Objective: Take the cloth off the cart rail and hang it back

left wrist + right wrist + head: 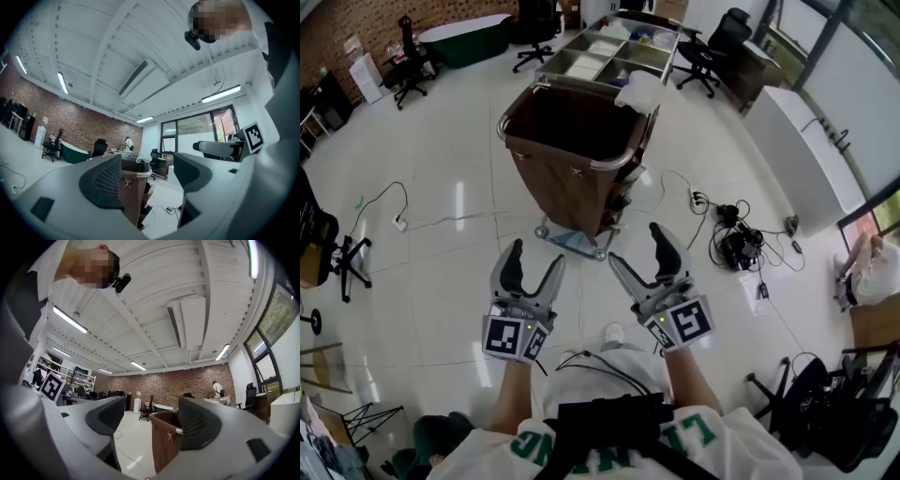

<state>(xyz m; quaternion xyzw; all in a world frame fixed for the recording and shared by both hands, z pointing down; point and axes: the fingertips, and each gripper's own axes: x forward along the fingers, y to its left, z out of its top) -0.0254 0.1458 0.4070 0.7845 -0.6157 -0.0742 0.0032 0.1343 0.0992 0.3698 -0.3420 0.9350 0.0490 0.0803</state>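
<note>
Closest in the head view was the person's white shirt with green lettering (694,441), crossed by a black chest strap (602,414), with both forearms reaching forward from it. Just ahead, the grey left gripper (536,259) with its marker cube was held over the pale glossy tiled floor (441,234), its fingers spread wide with nothing between them. Beside it and apart from it, the grey right gripper (639,251) was held the same way, its fingers also well apart and empty. In each gripper view only the distant cart showed through the gap. Beyond the fingertips, well clear of both grippers, stood the tall brown fabric-sided cart (558,192), its open bag framed by a curved metal rail (614,162). The crumpled white cloth (639,91) was draped over the far right corner of that rail, touched by neither gripper. Behind the bag, the cart's grey compartmented top tray (581,64) held small items too blurred to tell. To the right on the floor lay a tangle of black cables (733,246), with a white cabinet (797,155) farther off. Black office chairs (705,52) and a dark green tub-shaped seat (469,39) stood farthest away, near a red brick wall (356,23).
</note>
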